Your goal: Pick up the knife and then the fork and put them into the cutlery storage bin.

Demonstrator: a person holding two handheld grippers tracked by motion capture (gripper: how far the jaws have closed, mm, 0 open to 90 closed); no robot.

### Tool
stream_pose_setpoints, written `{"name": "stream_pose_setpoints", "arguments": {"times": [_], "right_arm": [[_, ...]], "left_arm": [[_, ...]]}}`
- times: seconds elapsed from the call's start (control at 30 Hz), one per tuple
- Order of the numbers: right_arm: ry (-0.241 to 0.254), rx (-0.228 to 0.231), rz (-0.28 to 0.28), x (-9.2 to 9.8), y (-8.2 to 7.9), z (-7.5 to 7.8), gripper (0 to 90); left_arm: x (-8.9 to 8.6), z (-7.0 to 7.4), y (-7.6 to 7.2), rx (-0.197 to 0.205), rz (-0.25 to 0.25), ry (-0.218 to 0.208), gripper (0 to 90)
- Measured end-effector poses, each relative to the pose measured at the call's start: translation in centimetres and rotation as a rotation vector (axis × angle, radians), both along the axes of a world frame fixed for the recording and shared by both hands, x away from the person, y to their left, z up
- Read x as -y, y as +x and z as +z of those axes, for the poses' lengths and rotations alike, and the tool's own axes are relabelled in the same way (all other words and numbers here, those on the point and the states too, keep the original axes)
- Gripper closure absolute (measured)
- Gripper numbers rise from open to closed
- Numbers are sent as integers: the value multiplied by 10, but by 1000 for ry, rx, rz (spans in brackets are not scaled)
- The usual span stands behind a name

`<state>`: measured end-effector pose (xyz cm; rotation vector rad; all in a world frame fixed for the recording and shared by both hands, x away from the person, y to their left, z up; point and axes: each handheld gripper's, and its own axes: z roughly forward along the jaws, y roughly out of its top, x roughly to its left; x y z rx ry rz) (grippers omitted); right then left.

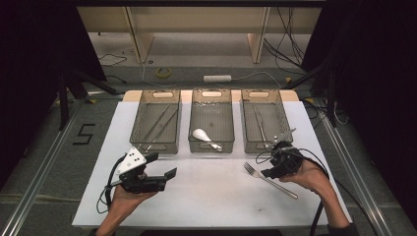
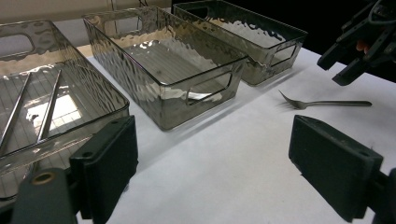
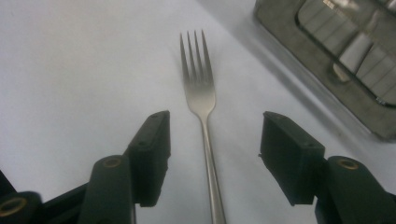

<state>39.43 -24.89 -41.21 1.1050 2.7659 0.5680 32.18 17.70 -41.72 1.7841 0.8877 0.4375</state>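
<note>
A metal fork (image 1: 271, 180) lies on the white tabletop (image 1: 211, 196), tines toward the bins. My right gripper (image 1: 268, 171) hangs low over its handle. In the right gripper view the fork (image 3: 201, 93) runs straight up between the two black jaws of the right gripper (image 3: 217, 128), which stand open with a gap on each side of the handle. My left gripper (image 1: 163, 165) is held above the table's left front, jaws wide open and empty. Its own view shows the left gripper (image 2: 219, 158) facing the bins, with the fork (image 2: 322, 103) and the right gripper (image 2: 355, 56) farther off.
Three clear plastic bins stand in a row at the back. The left bin (image 1: 138, 118) holds long metal rods, the middle bin (image 1: 193, 123) a white spoon (image 1: 204, 137), and the right bin (image 1: 244, 128) thin metal utensils. Floor cables lie beyond the table.
</note>
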Motion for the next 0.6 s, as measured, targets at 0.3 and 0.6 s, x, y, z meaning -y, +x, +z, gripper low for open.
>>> {"name": "stream_pose_setpoints", "arguments": {"times": [0.3,0.6], "right_arm": [[-62,-49,7,2,-2,-15,521],[-98,-84,16,4,-1,-28,609]], "left_arm": [[0,0,0,1,0,1,151],[0,0,0,2,-1,3,151]]}}
